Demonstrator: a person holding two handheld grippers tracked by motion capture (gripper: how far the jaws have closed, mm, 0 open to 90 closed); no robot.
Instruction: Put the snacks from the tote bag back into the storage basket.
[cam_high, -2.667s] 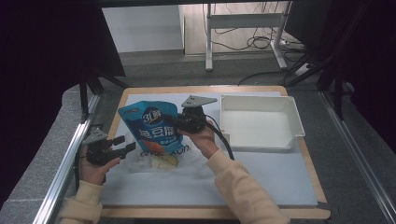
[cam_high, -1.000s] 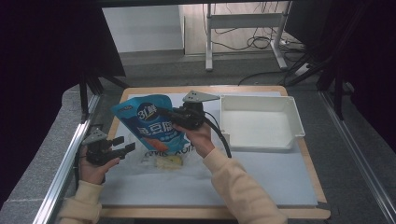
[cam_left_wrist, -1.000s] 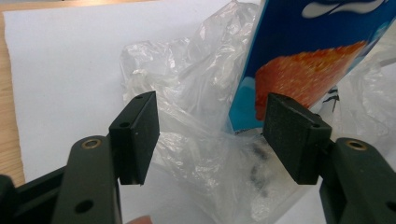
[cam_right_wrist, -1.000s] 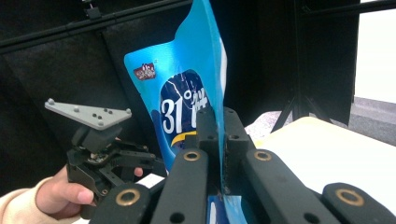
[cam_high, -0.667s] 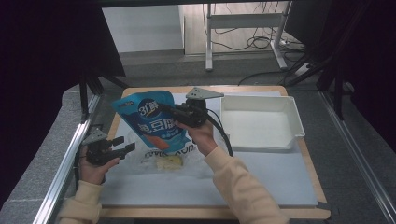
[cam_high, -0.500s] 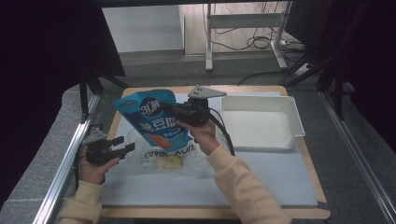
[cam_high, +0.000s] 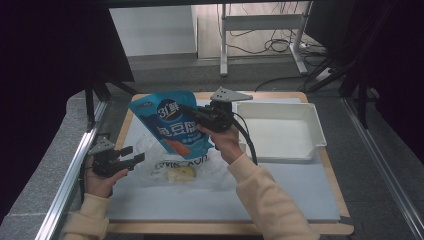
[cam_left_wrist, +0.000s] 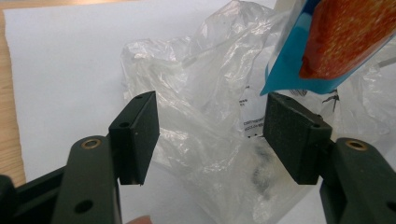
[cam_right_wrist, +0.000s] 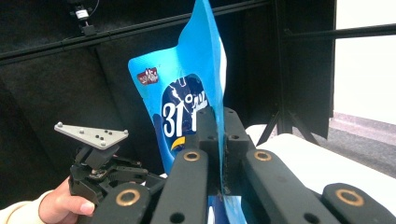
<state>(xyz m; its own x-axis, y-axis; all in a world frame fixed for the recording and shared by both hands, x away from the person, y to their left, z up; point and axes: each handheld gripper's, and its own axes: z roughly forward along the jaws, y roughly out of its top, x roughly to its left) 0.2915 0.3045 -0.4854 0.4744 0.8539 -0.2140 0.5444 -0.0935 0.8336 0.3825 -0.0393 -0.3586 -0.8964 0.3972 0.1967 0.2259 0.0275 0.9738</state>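
The blue pouch (cam_high: 175, 125) hangs in the air above the middle of the table, tilted, its printed face toward the high camera, its lower corner over a crumpled clear plastic bag (cam_high: 172, 167) that lies on the white mat (cam_high: 280, 190). The right gripper (cam_high: 192, 113) pinches the pouch's right edge; in the right gripper view its jaws are pressed together on the blue film (cam_right_wrist: 196, 93). The left gripper (cam_high: 131, 155) is held low at the table's left edge, well apart from the pouch, its jaws spread wide with nothing between them; in the left gripper view the plastic bag (cam_left_wrist: 205, 121) lies beyond them and the pouch's bottom corner (cam_left_wrist: 322, 46) hangs at upper right.

Something yellowish (cam_high: 181, 173) sits inside the plastic bag, too blurred to identify. The bag's black print is too small to read.

An empty white tray (cam_high: 280, 131) stands on the mat's right side. The mat covers a wooden tabletop (cam_high: 340, 200). Dark curtains (cam_high: 50, 75) flank the table, and cables (cam_high: 280, 46) lie on the floor beyond.
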